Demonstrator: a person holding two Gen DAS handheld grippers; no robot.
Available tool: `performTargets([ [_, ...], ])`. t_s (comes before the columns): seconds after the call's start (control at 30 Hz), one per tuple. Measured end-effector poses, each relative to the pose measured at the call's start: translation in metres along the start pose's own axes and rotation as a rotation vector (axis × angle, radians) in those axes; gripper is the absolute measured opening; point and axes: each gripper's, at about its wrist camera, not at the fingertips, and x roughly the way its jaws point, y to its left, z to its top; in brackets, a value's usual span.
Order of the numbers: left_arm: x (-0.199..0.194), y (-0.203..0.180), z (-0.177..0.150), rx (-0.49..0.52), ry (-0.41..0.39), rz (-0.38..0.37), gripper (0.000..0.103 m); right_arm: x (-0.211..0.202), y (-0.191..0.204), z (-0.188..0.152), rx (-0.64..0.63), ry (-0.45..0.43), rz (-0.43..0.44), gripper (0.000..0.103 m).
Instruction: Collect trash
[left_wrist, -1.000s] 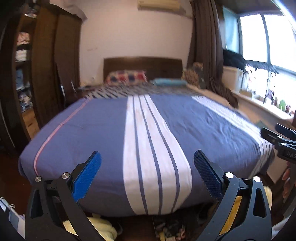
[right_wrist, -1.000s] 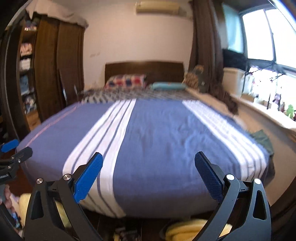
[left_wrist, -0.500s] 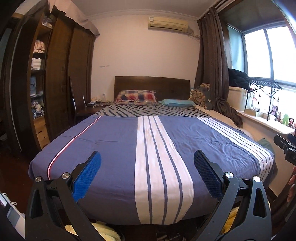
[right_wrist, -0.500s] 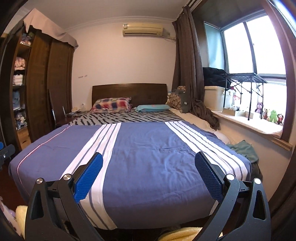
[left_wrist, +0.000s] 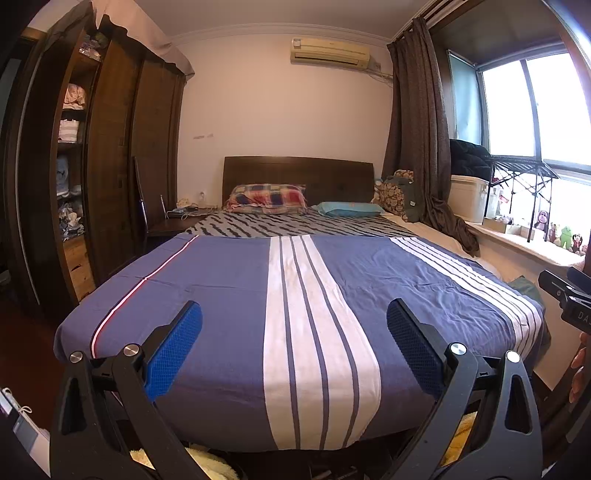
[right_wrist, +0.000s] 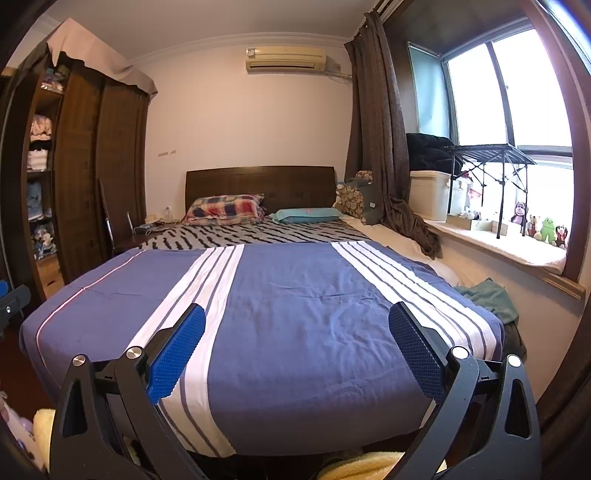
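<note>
Both views have tilted up and drawn back over the last second — the bed filled most of each picture then, and now the ceiling, the air conditioner and the whole headboard show. Left gripper hangs with its blue pads wide apart and nothing between them, level with the foot of the bed; right gripper is spread just as wide and just as empty, and its black body shows at the right edge of the left view. Beyond them the striped blue cover lies flat and bare, with a plaid pillow and a teal pillow at the head. No trash is plainly visible anywhere — this looks like a search step, not a grasp. Likeliest places are the cluttered nightstand left of the headboard, where small pale items sit too far off to identify, and the dark floor under the foot of the bed, where odd bits lie beside something yellow and fluffy. A green cloth is bunched between bed and window wall; it seems to be laundry rather than rubbish. To do this well, sweep slowly, dip the cameras toward the floor, and keep the jaws spread until a piece is certain.
</note>
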Motion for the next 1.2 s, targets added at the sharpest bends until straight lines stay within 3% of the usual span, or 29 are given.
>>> performTargets([
  [1.2, -0.0026, 0.0016, 0.001, -0.001, -0.001, -0.011, 0.095, -0.0031, 0.0042, -0.0005, 0.003, 0.006, 0.016, 0.1],
])
